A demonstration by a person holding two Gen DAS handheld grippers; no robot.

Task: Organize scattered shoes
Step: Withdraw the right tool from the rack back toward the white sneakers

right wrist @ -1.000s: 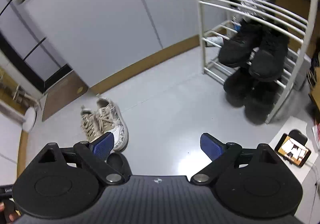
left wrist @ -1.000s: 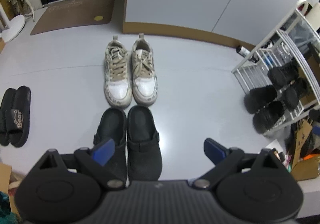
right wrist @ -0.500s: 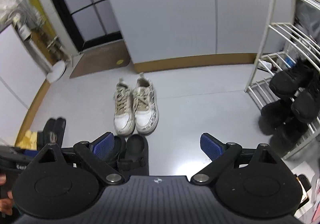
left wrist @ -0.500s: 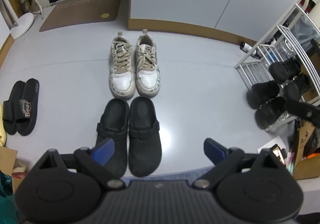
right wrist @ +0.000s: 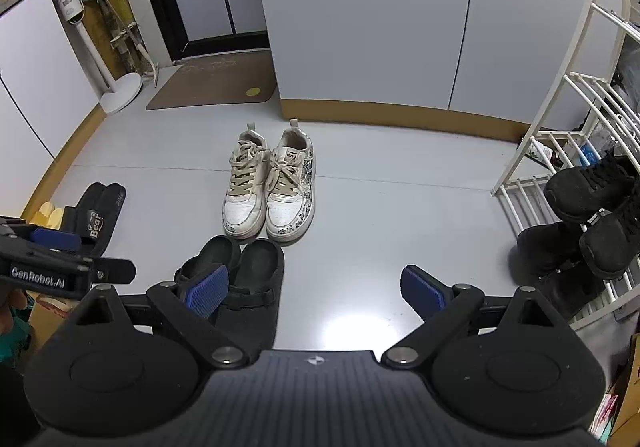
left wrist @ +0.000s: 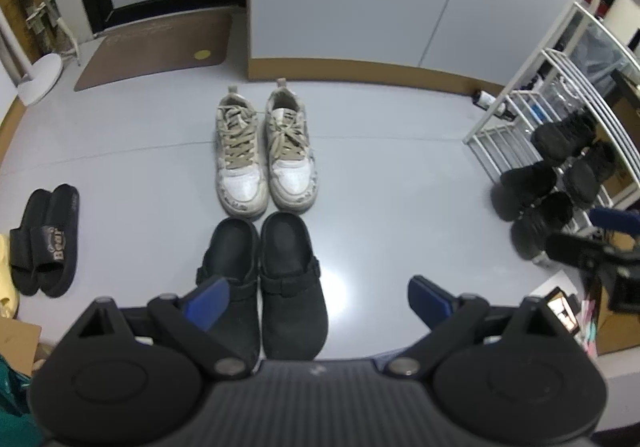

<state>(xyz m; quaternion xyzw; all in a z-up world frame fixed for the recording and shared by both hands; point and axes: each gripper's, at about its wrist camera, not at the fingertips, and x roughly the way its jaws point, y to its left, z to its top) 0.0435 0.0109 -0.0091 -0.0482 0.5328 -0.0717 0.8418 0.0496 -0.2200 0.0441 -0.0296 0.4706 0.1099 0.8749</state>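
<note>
A pair of white sneakers (left wrist: 264, 151) (right wrist: 270, 183) stands side by side mid-floor, toes toward me. Right in front of them a pair of black clogs (left wrist: 272, 279) (right wrist: 244, 279) lies side by side. Black slides (left wrist: 44, 239) (right wrist: 98, 215) rest at the left. My left gripper (left wrist: 318, 301) is held above the clogs, open and empty. In its own view my right gripper (right wrist: 314, 289) is open with nothing between its pads, just right of the clogs. Each gripper shows at the edge of the other's view.
A white wire shoe rack (left wrist: 560, 135) (right wrist: 580, 151) at the right holds several black shoes. A brown doormat (left wrist: 156, 47) lies by the dark door at the back left, a fan base (right wrist: 120, 97) beside it. Cardboard boxes (left wrist: 612, 331) and a phone (left wrist: 562, 307) sit low right.
Both grippers have pulled back and risen, so more of the floor shows. The right gripper has swung left from the rack toward the sneakers. The shoes have not moved.
</note>
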